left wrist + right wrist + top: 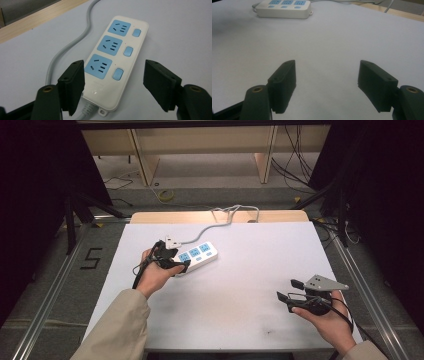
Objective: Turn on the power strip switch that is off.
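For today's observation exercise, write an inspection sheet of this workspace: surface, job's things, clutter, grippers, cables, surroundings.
Surface: white table top, faint smudges near the front edge.
Job's things: white power strip with three blue sockets and three blue switches, lying flat, nothing plugged in.
Clutter: nothing seen.
Grippers: left gripper open, jaws either side of the strip's cord end, not yet closed on it; right gripper open, held over bare table at the right.
Cables: grey cord runs from the strip off the table's far edge; a black cable trails from each gripper.
Surroundings: wooden furniture behind, loose wires on the floor, dark curtains at both sides.
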`<act>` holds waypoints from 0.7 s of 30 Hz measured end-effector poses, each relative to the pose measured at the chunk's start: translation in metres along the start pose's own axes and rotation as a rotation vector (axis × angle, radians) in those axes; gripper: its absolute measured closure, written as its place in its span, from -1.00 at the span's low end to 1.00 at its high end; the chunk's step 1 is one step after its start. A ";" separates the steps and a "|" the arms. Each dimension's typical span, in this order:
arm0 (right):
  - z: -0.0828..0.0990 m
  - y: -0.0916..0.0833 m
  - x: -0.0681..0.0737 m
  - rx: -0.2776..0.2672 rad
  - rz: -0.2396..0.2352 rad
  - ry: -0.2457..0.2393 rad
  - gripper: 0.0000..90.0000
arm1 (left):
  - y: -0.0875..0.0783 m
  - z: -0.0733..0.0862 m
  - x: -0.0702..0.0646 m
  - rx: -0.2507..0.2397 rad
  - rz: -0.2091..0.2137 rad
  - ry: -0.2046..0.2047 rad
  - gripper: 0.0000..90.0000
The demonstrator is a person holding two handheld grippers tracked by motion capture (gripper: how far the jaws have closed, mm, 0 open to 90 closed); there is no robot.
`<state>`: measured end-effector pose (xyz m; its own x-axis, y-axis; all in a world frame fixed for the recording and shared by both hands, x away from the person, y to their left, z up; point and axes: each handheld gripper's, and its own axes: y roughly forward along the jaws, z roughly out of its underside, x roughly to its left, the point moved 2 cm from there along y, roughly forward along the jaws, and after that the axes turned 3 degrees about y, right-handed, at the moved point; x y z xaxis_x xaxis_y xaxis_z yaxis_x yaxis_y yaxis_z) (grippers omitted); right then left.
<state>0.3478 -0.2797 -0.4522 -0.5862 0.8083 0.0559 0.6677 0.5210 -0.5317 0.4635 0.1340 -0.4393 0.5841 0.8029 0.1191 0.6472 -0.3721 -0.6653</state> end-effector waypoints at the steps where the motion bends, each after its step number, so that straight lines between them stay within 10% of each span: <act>1: 0.000 0.000 0.000 0.000 0.000 0.000 -0.30 | -0.002 0.000 -0.001 -0.005 0.004 0.001 -0.31; 21: 0.000 0.001 0.000 0.006 0.001 0.002 -0.30 | -0.025 0.019 -0.008 -0.067 0.023 0.073 -0.42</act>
<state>0.3488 -0.2794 -0.4532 -0.5842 0.8096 0.0573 0.6654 0.5183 -0.5372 0.4331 0.1462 -0.4373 0.6316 0.7586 0.1598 0.6635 -0.4222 -0.6177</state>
